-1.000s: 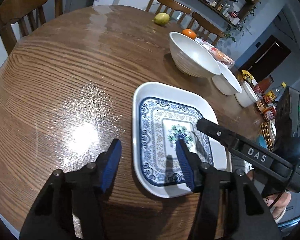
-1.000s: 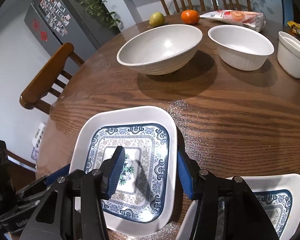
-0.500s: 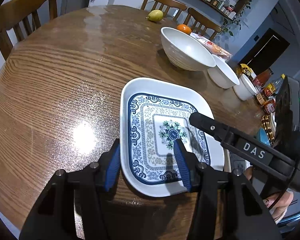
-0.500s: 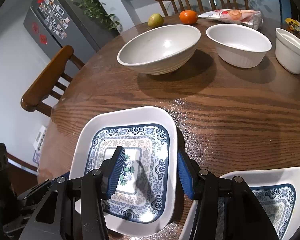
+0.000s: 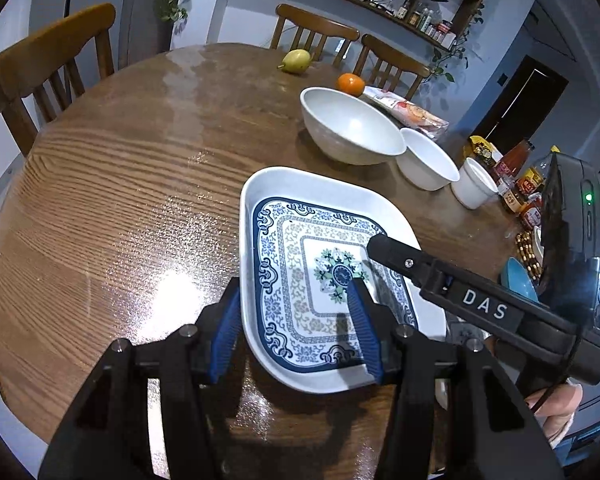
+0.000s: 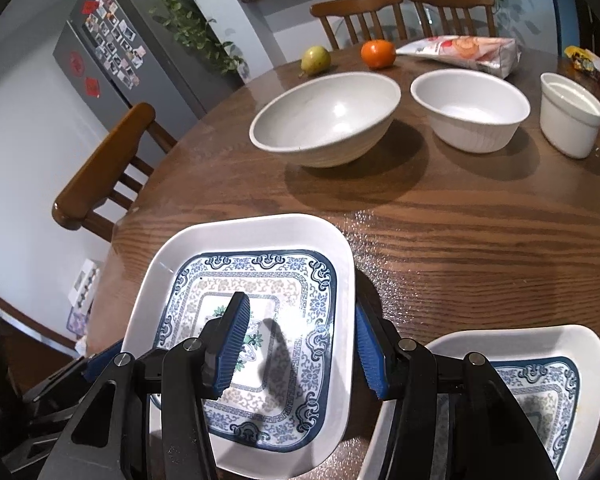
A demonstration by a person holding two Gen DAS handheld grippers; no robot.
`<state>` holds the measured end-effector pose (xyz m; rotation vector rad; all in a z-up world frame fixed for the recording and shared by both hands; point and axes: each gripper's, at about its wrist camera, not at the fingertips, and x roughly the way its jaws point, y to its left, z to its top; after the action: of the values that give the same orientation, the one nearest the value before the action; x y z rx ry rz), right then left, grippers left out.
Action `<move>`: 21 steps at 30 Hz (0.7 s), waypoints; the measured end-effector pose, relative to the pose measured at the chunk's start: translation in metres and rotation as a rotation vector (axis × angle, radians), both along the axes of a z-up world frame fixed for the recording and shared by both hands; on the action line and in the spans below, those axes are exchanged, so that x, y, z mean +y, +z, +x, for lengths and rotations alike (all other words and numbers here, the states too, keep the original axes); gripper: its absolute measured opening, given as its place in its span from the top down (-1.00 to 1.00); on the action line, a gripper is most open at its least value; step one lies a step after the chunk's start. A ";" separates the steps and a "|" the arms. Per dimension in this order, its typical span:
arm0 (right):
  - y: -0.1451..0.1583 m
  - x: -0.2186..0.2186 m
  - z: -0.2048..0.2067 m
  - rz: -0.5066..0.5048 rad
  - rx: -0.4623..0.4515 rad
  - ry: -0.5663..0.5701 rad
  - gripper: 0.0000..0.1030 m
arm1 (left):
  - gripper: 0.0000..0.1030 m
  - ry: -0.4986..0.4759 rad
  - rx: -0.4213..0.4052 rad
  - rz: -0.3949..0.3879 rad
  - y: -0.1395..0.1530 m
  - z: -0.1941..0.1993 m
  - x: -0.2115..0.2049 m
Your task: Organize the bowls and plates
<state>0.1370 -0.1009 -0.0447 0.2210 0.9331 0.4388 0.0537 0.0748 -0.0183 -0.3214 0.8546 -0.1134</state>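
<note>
A square white plate [image 5: 300, 240] [image 6: 260, 240] with a blue pattern lies near the front of the round wooden table [image 5: 120, 200]. My left gripper [image 5: 292, 284] straddles its left rim, one pad against the outer edge and the other inside; it appears shut on it. My right gripper [image 6: 300, 302] straddles the right rim the same way, shut on the plate. A dark shadow lies under the plate's near edge. A second patterned plate [image 6: 540, 360] lies just right of it. Further back stand a large bowl [image 6: 324, 116], a medium bowl [image 6: 470, 112] and a small white cup [image 6: 572, 116].
A pear [image 5: 296, 61], an orange [image 5: 351, 83] and a snack bag [image 5: 408, 112] lie at the far side. Sauce bottles [image 5: 516, 168] crowd the right edge. Wooden chairs [image 5: 48, 64] ring the table. A person's hand [image 5: 556, 408] holds the right tool.
My left gripper slid right until its outer pad met the plate's left rim, and its jaws narrowed slightly. The left view has tipped upward. The right gripper kept its hold.
</note>
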 end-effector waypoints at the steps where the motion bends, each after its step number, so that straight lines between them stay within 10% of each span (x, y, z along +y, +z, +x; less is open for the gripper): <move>1: 0.002 0.000 -0.001 0.000 -0.005 -0.002 -0.06 | 0.02 -0.003 -0.005 0.002 0.001 -0.001 -0.002; 21: 0.027 -0.023 -0.029 -0.005 -0.097 -0.088 -0.06 | 0.02 -0.088 -0.054 0.015 0.014 -0.012 -0.033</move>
<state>0.1082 -0.1242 -0.0175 0.2335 0.8263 0.3626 0.0416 0.0417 -0.0046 -0.2657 0.8154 -0.1963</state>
